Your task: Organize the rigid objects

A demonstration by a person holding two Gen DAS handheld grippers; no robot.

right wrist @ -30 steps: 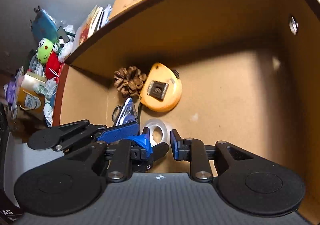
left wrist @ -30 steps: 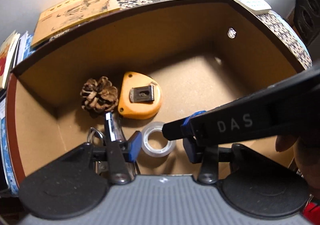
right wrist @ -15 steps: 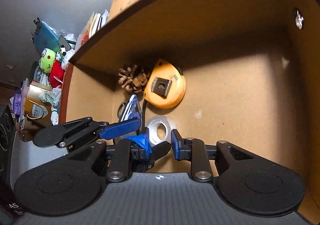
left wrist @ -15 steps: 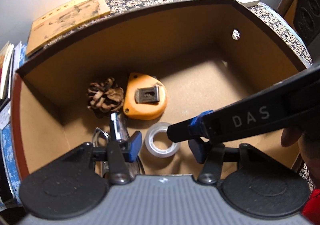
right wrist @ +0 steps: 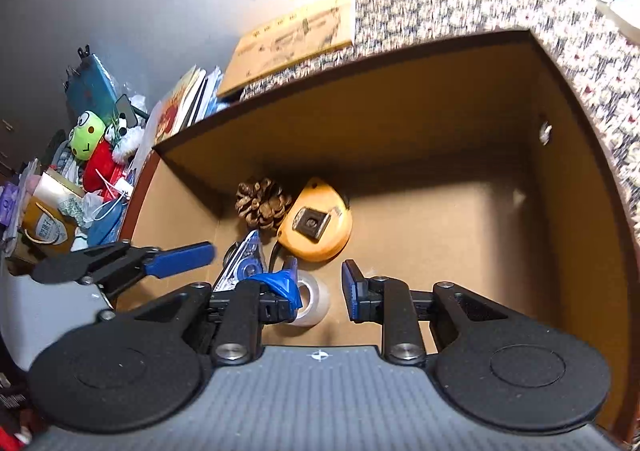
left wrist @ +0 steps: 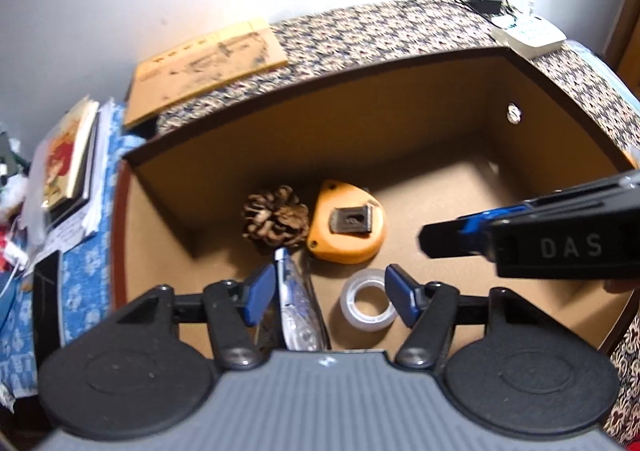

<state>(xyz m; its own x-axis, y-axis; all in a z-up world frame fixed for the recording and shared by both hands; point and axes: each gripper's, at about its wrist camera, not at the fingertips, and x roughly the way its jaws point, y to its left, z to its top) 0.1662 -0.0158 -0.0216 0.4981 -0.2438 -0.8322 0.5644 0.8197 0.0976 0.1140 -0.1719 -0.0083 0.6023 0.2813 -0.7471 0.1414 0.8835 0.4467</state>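
Brown box [left wrist: 400, 123] holds clear tape roll [left wrist: 369, 305], orange tape measure [left wrist: 347, 227]; both claws spread, empty.

The box [left wrist: 440, 123] is brown inside. The tape measure [left wrist: 347, 225] is orange, the pinecone [left wrist: 275, 219] brown, the tape roll [left wrist: 368, 305] clear. The cloth [left wrist: 360, 31] has tiny dark-and-cream flowers.

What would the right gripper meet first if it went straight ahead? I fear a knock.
Probably the tape roll, lying just ahead of the open right gripper, slightly left of centre; depth is unclear.
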